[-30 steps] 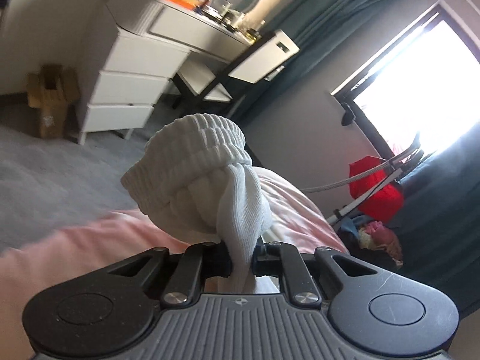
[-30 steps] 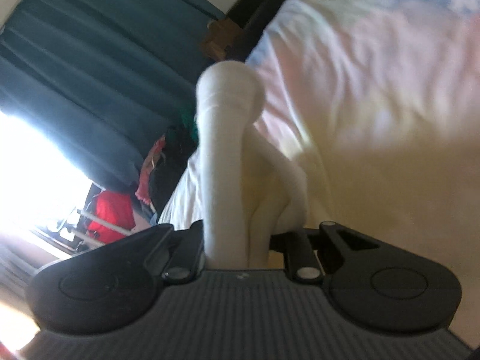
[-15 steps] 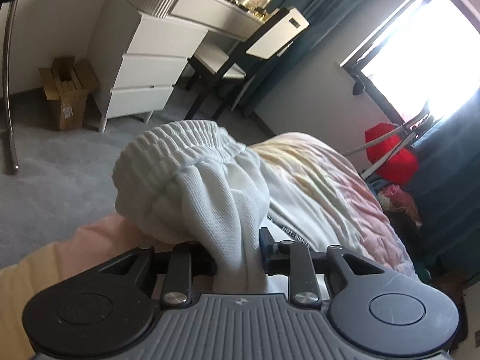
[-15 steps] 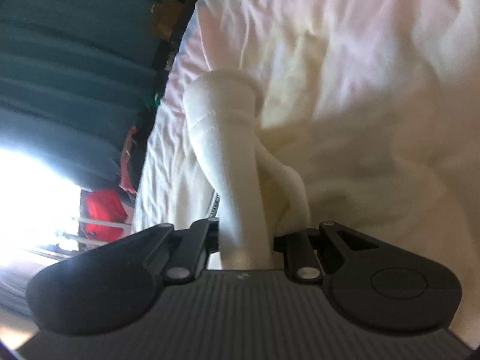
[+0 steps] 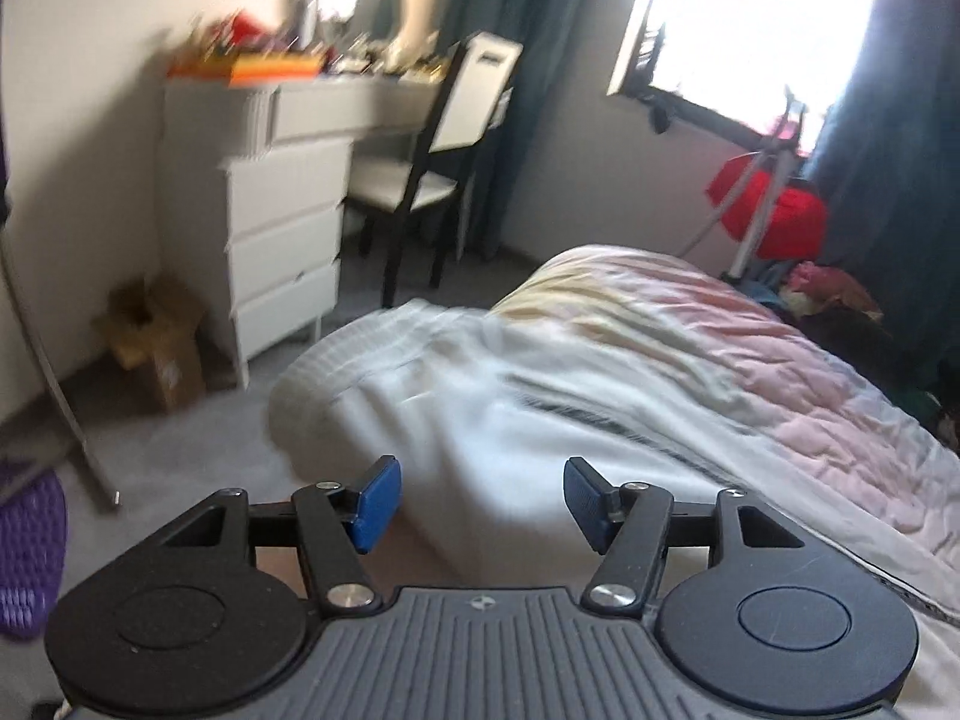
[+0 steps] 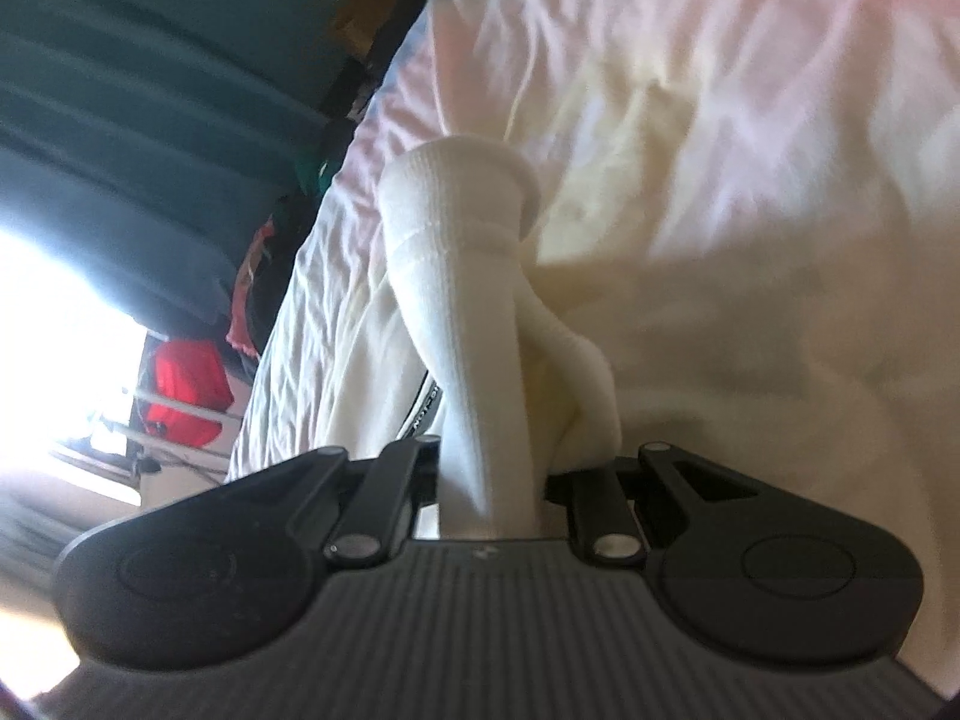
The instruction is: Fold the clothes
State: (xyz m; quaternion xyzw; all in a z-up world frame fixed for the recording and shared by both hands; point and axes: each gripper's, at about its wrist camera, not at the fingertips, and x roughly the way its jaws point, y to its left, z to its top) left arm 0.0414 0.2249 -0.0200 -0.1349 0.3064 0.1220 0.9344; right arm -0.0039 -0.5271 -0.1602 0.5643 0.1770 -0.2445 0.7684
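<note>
The left gripper [image 5: 477,501] is held level, fingers wide, nothing held; the white garment [image 6: 474,324] is clamped by the right gripper [image 6: 492,480] at lower centre; its printed lettering is unreadable.

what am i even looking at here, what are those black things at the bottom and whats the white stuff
The black shapes are two hand-held grippers, simple two-finger clamps that a person carries, one in each hand. Each has a wide-angle camera looking forward along its fingers, so each picture is that gripper's own view.

The left view shows the left gripper open, its blue-padded fingers apart with nothing between them. Just ahead, a white garment with a ribbed band lies on the bed's pastel quilt. Behind it stand a white dresser, a chair and a bright window.

The right view is tilted. The right gripper is shut on a bunched white fabric with a ribbed end, over the same quilt. Whether it is part of the same garment cannot be told.
</note>
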